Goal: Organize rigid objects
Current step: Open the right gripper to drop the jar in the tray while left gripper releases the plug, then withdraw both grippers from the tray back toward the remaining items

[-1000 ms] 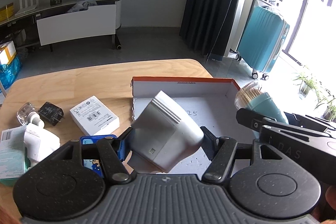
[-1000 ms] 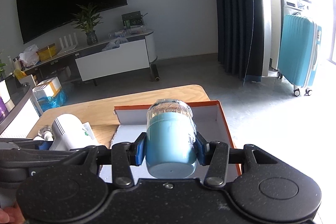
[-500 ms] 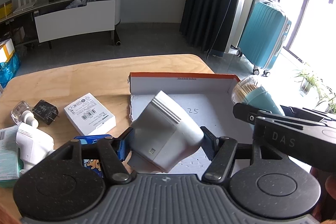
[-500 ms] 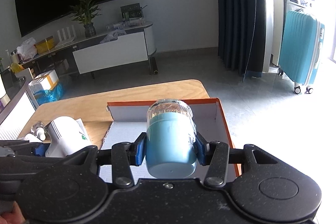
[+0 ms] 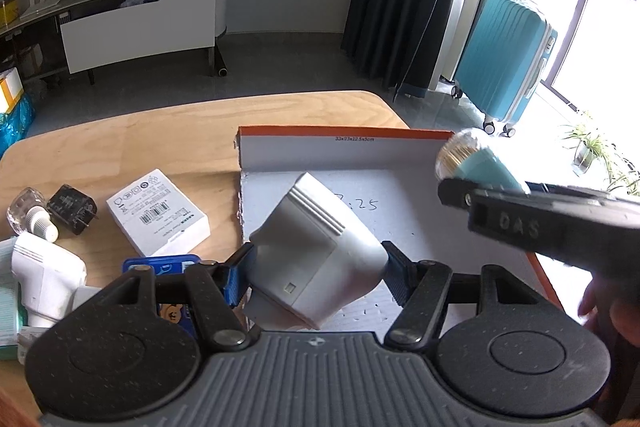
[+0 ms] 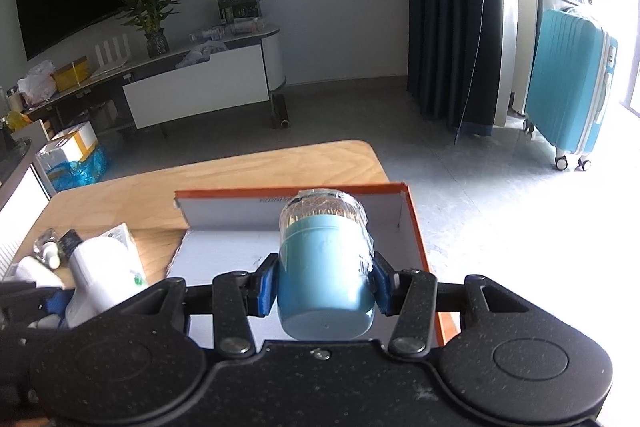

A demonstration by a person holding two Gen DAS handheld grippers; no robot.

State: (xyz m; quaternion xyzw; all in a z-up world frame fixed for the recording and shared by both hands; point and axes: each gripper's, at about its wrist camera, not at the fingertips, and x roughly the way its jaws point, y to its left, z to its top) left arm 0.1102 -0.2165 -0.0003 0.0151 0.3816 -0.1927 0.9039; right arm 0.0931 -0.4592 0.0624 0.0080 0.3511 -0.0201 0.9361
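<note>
My left gripper is shut on a white plastic device and holds it above the near left part of an open cardboard box with an orange rim and white inside. My right gripper is shut on a blue toothpick jar with a clear lid, held over the box. The jar and the right gripper also show at the right of the left wrist view. The white device shows at the left of the right wrist view.
On the wooden table left of the box lie a white labelled carton, a black charger plug, a small clear bottle, a white appliance and a blue tin. A teal suitcase stands on the floor beyond.
Both grippers have moved forward over the box with their objects still held. The right gripper has risen and shifted right in the left wrist view.
</note>
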